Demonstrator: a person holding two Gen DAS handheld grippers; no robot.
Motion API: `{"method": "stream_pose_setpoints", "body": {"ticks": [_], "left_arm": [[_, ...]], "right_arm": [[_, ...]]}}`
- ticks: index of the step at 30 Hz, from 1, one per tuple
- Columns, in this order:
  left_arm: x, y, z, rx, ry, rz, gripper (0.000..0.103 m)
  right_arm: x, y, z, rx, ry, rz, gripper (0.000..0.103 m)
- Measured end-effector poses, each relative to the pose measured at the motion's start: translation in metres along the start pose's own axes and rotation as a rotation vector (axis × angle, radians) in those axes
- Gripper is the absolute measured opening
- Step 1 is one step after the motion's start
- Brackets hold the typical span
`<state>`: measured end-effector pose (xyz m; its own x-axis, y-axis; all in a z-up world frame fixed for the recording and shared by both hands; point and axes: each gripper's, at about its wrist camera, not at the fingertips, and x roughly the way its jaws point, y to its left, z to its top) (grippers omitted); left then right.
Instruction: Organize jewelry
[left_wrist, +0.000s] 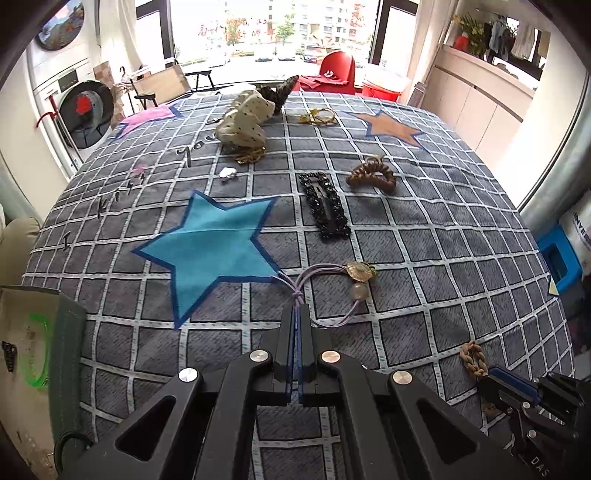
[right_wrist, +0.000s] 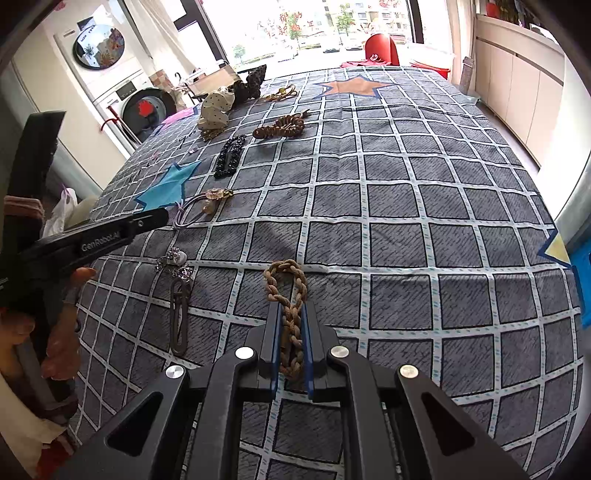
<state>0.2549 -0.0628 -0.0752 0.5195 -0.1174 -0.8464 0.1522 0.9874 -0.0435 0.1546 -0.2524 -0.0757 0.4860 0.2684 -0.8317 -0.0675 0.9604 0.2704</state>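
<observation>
A purple elastic hair tie (left_wrist: 334, 267) with a pale bead and a leaf charm lies on the grey checked cloth (left_wrist: 424, 258). My left gripper (left_wrist: 295, 308) is shut on it at its knot. From the right wrist view, the left gripper (right_wrist: 164, 215) reaches in from the left to the hair tie (right_wrist: 192, 210). My right gripper (right_wrist: 291, 305) is shut on a brown chain-link piece (right_wrist: 284, 273), whose loop sticks out ahead of the fingertips. In the left wrist view, that right gripper (left_wrist: 485, 376) holds the chain (left_wrist: 472, 358) at the lower right.
Farther back lie a black beaded clip (left_wrist: 325, 205), a brown woven claw (left_wrist: 371, 173), a dotted cream bow (left_wrist: 243, 122), a black bow (left_wrist: 280, 90) and a gold tie (left_wrist: 317, 116). A rhinestone clip (right_wrist: 177, 263) and a long dark clip (right_wrist: 179, 321) lie left of the chain. A box (left_wrist: 22, 350) stands left.
</observation>
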Motion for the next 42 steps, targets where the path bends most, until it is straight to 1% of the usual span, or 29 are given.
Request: {"method": "stream_pose_setpoints", "body": {"ticks": [9,16,19,20,23,26,27,29,30,32,33,34,35,36,42], "left_arm": [[-0.009,0.009,-0.005,-0.036,0.001,-0.011,0.001],[-0.023,0.018,-0.008,-0.074,-0.046,-0.027,0.001],[-0.032,0.022,-0.009,-0.091,-0.094,-0.041,0.001],[-0.035,0.024,-0.01,-0.103,-0.11,-0.056,0.001],[-0.043,0.029,-0.011,-0.116,-0.152,-0.14,0.001],[-0.052,0.033,-0.013,-0.127,-0.216,-0.163,0.001],[-0.055,0.034,-0.015,-0.135,-0.238,-0.168,0.001],[-0.061,0.035,-0.016,-0.128,-0.272,-0.15,0.002],[-0.063,0.035,-0.016,-0.118,-0.28,-0.138,0.002],[-0.067,0.036,-0.016,-0.11,-0.289,-0.147,0.002],[-0.07,0.037,-0.016,-0.111,-0.29,-0.144,0.004],[-0.073,0.038,-0.017,-0.116,-0.296,-0.146,0.056],[-0.073,0.041,-0.017,-0.126,-0.295,-0.169,0.096],[-0.065,0.04,-0.016,-0.129,-0.288,-0.216,0.103],[-0.04,0.029,-0.014,-0.128,-0.349,-0.255,0.103]], "right_arm": [[0.0,0.0,0.0,0.002,0.0,0.002,0.011],[0.0,-0.001,0.0,0.003,0.0,0.003,0.011],[0.0,0.0,0.0,0.002,0.0,0.003,0.011],[0.0,0.0,0.0,0.003,0.0,0.003,0.011],[0.0,0.0,0.0,0.002,0.0,0.003,0.011],[0.0,0.0,0.0,0.003,0.0,0.003,0.011],[0.0,0.0,0.0,0.003,0.0,0.003,0.011],[0.0,0.0,0.0,0.002,0.0,0.003,0.011],[0.0,0.0,0.0,0.001,0.001,0.003,0.011],[0.0,0.0,0.0,0.001,0.001,0.003,0.011],[0.0,0.0,0.0,0.001,0.001,0.002,0.011],[0.0,0.0,0.0,0.002,0.001,0.002,0.011],[0.0,0.0,0.0,0.002,0.0,0.002,0.011],[-0.001,0.001,0.0,0.002,0.0,0.002,0.011],[0.0,0.001,0.0,0.001,0.002,0.001,0.011]]}}
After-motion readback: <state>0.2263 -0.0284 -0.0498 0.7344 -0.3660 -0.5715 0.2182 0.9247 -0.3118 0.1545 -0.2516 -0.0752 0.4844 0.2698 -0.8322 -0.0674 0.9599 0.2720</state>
